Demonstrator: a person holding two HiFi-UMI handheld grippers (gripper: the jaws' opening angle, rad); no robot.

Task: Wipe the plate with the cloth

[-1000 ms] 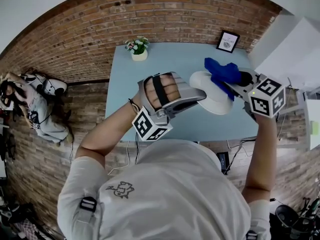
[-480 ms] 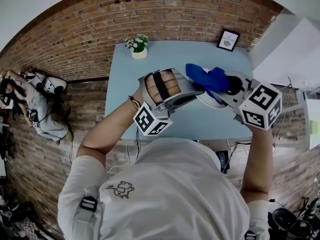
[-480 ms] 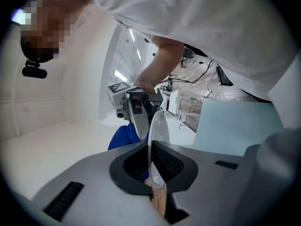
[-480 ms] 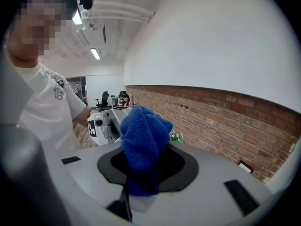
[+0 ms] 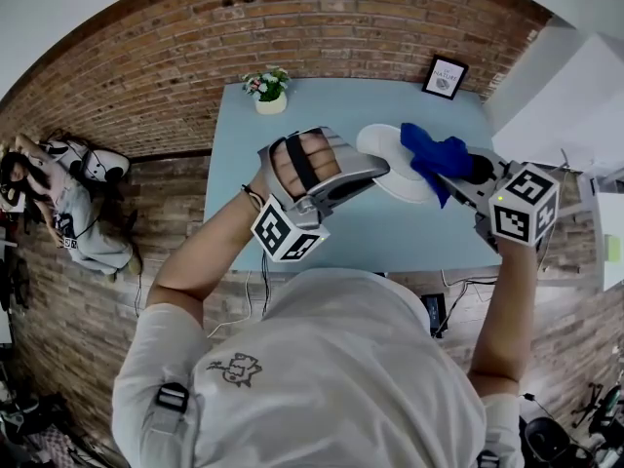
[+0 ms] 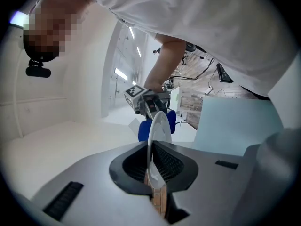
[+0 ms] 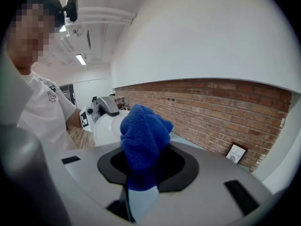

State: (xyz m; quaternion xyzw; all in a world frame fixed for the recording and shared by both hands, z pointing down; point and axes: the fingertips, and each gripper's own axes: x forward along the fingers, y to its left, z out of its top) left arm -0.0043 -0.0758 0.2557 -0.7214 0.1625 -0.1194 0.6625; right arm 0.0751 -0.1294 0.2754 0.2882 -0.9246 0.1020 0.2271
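**Q:** Which container appears, and what is in it?
**A:** A small pot at the far left corner of the table holds a flowering plant.

**Q:** And the plate?
**A:** It is white and round, raised over the table's middle. The left gripper, held level, has its jaws clamped on the plate's rim. The right gripper, tilted downward, pinches a bunched blue cloth at the plate's right part. Whether the two touch cannot be judged.

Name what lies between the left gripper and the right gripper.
The white plate, clamped at its rim by the left gripper, and the blue cloth, pinched in the right gripper. The head view shows both in that stretch.
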